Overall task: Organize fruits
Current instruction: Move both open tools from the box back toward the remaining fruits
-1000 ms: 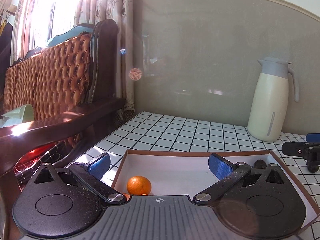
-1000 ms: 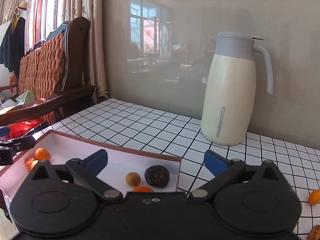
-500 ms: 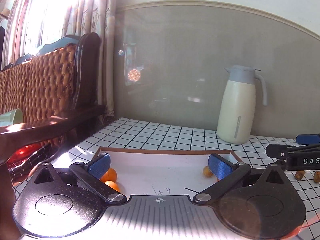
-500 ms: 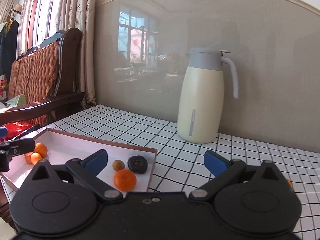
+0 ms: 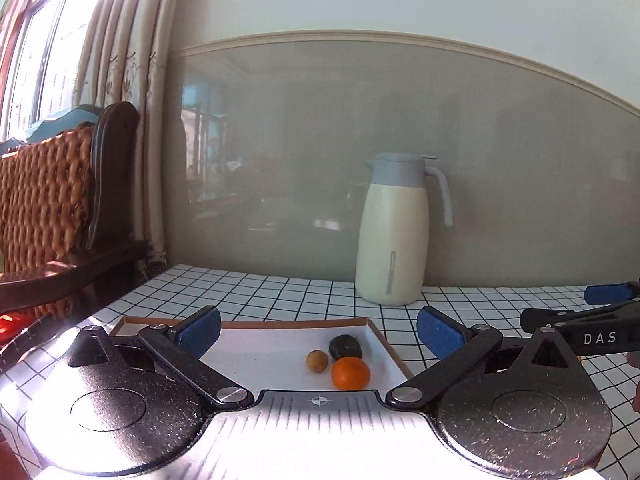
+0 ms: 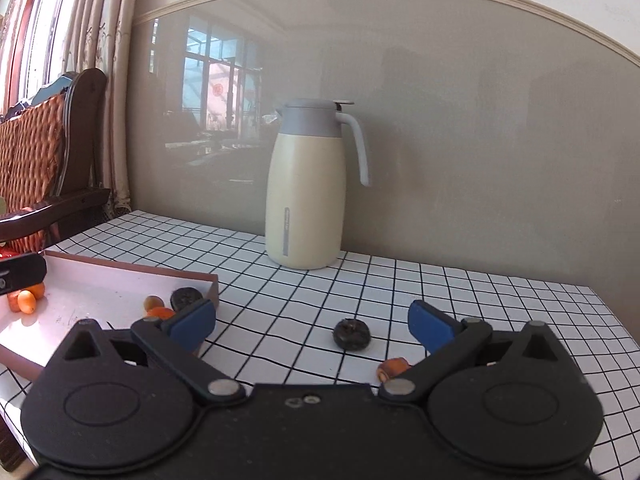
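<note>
A shallow white tray with a brown rim [image 5: 372, 322] [image 6: 132, 270] lies on the checked table. In its right end sit an orange mandarin [image 5: 350, 373], a small brown round fruit [image 5: 317, 361] and a dark wrinkled fruit [image 5: 345, 346]. Two small orange fruits [image 6: 28, 298] lie at its left end. My left gripper [image 5: 318, 330] is open and empty, above the tray's near side. My right gripper [image 6: 312, 322] is open and empty over the table, right of the tray. A dark wrinkled fruit [image 6: 352, 333] lies between its fingers' line, and a brownish-orange fruit [image 6: 393, 367] lies beside the right finger.
A cream thermos jug with a grey lid [image 5: 394, 230] [image 6: 308, 188] stands at the back near the wall. A wooden chair with wicker back [image 5: 52, 208] stands left of the table. The right gripper's tip [image 5: 580, 330] shows at the right in the left wrist view.
Both grippers have swung to the right. The left wrist view now faces the tray's right end; the right wrist view has left the tray and now shows loose fruit on the table.
</note>
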### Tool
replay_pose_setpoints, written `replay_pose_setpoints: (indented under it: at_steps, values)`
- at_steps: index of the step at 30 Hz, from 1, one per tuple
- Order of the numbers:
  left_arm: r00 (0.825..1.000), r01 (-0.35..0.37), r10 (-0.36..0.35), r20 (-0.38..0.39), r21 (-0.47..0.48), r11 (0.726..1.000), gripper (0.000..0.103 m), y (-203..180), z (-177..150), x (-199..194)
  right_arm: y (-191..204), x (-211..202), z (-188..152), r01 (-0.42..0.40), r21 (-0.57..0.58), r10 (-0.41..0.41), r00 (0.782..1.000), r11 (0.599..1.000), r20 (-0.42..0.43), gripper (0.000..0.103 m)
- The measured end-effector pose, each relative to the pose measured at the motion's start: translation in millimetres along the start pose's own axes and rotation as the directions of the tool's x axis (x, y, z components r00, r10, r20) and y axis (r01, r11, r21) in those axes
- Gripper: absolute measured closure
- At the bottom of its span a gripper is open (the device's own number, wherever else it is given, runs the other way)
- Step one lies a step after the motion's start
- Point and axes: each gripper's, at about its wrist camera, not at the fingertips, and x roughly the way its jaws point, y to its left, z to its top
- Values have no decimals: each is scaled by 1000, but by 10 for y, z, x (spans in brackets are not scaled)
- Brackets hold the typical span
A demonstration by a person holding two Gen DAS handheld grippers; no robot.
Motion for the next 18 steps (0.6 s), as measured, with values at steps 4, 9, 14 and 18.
replay_pose_setpoints:
  at_steps: [4, 9, 14, 18]
  values:
    - [998, 49, -50, -32, -19, 999, 0, -120, -13, 96, -166, -52, -55, 19, 9, -19, 1000, 1000, -2, 6]
    - [994, 108, -108, -23, -6, 994, 0, -350, -41, 132, -352, -103, -134, 44, 16, -44, 999, 999, -13, 6]
    - [990, 138, -137, -38, 12, 990, 0, -556, -81, 202, -540, -122, -195, 74, 29, -73, 997, 997, -34, 9]
    - [986, 159, -157, -49, 49, 986, 0, -777, -117, 263, -639, -119, -253, 92, 26, -90, 995, 995, -49, 12]
